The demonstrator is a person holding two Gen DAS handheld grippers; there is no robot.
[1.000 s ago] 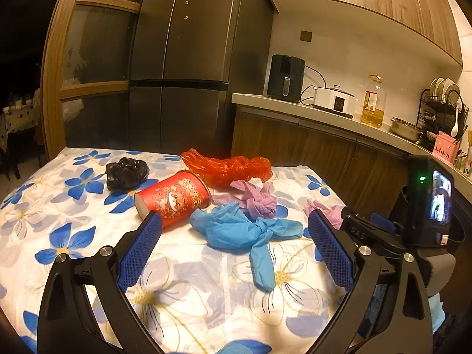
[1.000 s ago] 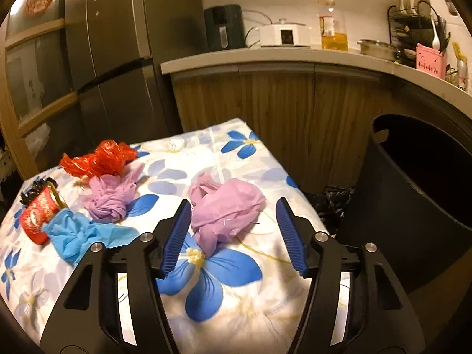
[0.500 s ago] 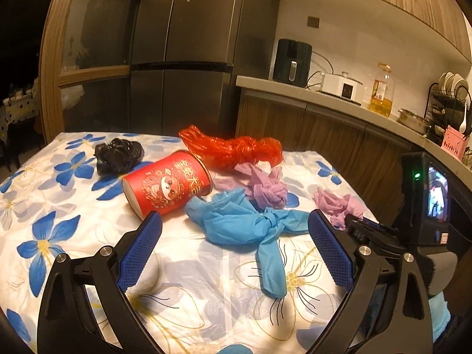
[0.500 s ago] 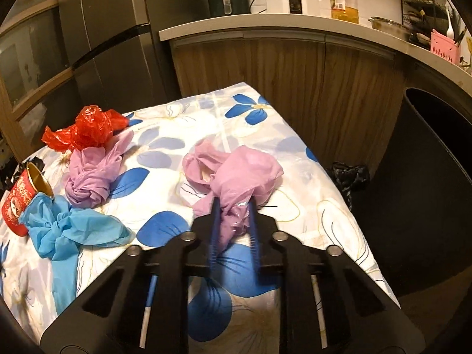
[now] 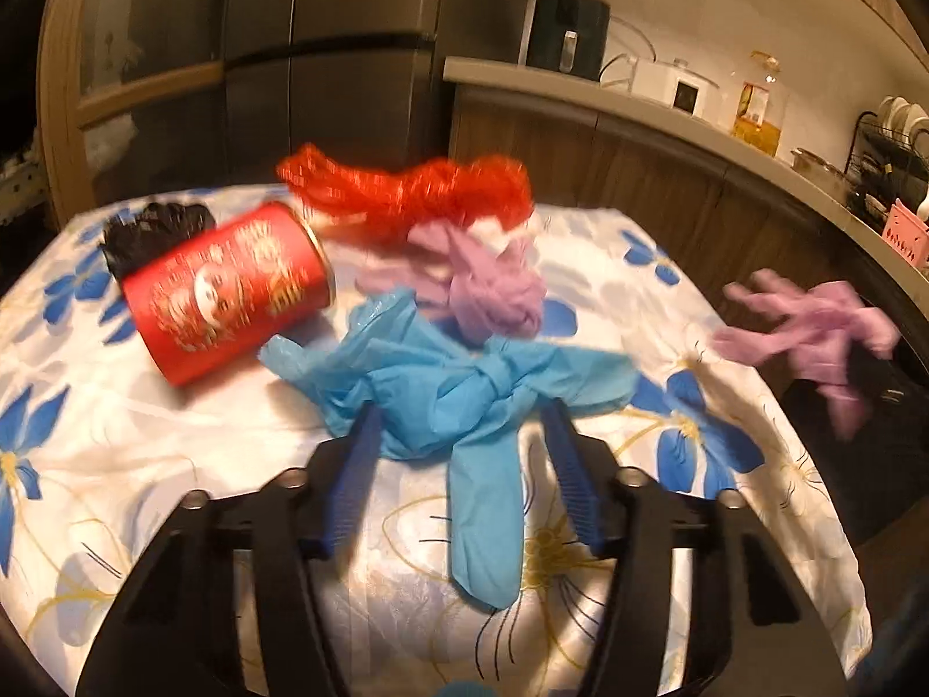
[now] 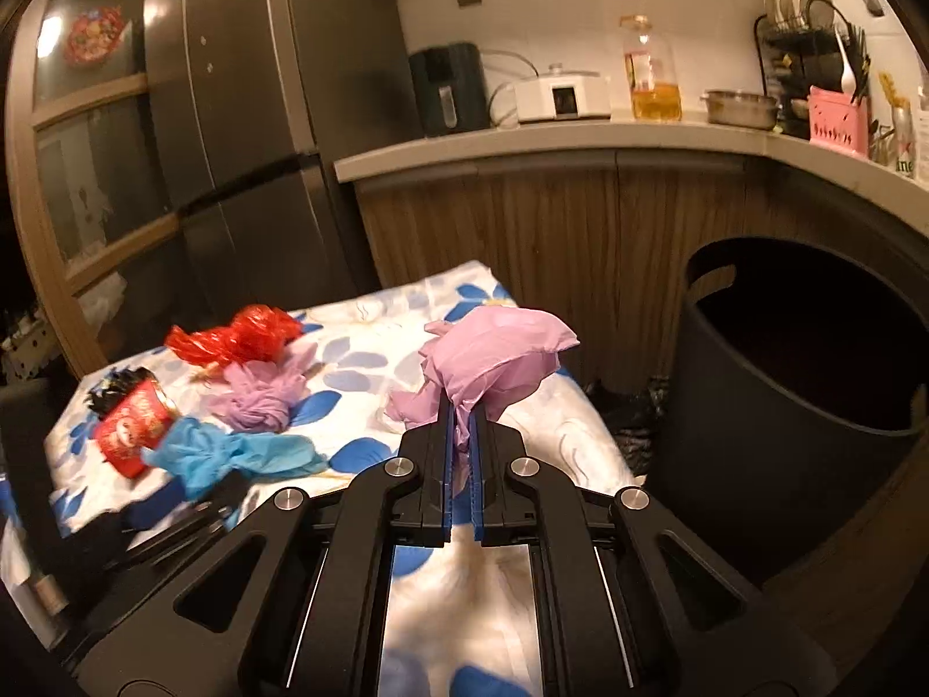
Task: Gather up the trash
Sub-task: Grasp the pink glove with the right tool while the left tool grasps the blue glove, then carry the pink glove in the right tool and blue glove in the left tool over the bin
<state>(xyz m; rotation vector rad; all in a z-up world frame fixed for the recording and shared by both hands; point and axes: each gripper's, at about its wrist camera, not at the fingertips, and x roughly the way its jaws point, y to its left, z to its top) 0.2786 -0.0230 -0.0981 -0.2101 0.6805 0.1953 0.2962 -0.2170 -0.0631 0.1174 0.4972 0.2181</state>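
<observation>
My left gripper [image 5: 458, 435] closing around blue bag [image 5: 458, 372] on bench [image 5: 174, 435], fingers not yet pinching. Right gripper [image 6: 460, 435] clamped on lifted purple bag [image 6: 499, 354]. Next: swing right to bin [image 6: 755, 406], release.

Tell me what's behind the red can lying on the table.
Behind the red can a crumpled black bag pokes out at the table's far left corner. The can covers its lower part, so I cannot tell how far the bag extends or whether anything else lies there.
</observation>
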